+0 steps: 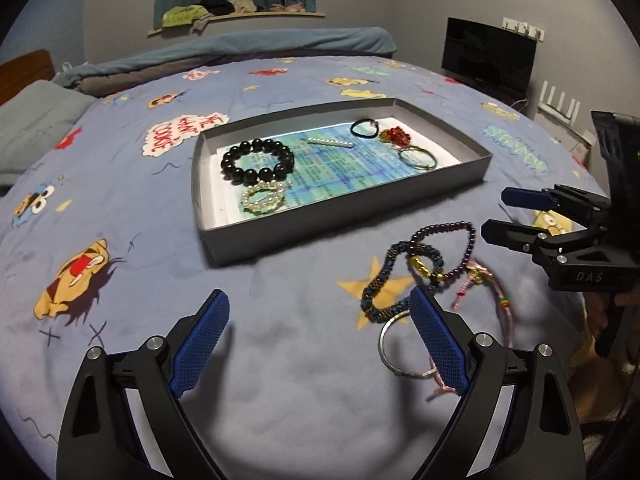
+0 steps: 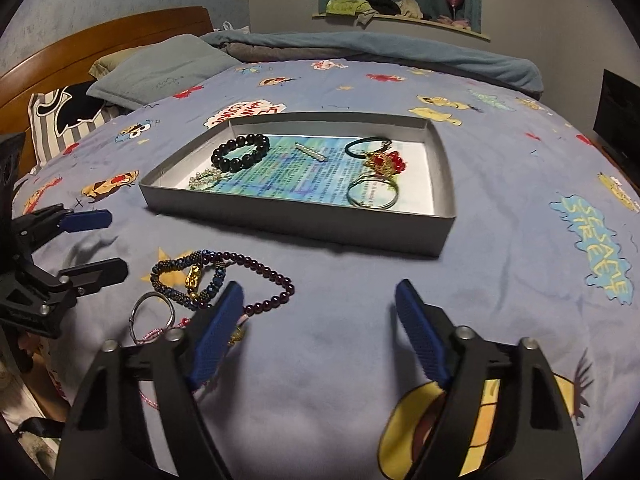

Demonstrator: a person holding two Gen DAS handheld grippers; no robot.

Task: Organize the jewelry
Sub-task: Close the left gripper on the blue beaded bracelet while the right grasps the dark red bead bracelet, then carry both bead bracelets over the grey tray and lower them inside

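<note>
A grey tray (image 1: 320, 220) (image 2: 304, 222) lies on the bed. It holds a black bead bracelet (image 1: 258, 160) (image 2: 240, 152), a pearl ring (image 1: 262, 199), a pearl bar (image 1: 330, 142), a black hair tie (image 1: 366, 128), a red charm (image 1: 396, 136) and a thin hoop (image 1: 418, 158). In front of the tray lies a heap: a purple bead bracelet (image 1: 466, 240) (image 2: 276, 280), a dark blue beaded bracelet (image 1: 384, 276) (image 2: 176, 268), a silver bangle (image 1: 390, 344) (image 2: 152, 312) and a pink cord (image 1: 504, 304). My left gripper (image 1: 320, 320) is open just left of the heap. My right gripper (image 2: 320, 312) is open just right of it.
The blue cartoon bedsheet (image 1: 120, 200) covers the bed. Pillows (image 2: 160, 72) and a wooden headboard (image 2: 100, 36) are at the far left in the right wrist view. A rolled blanket (image 1: 240, 48) lies at the back. A dark screen (image 1: 488, 60) stands at the right.
</note>
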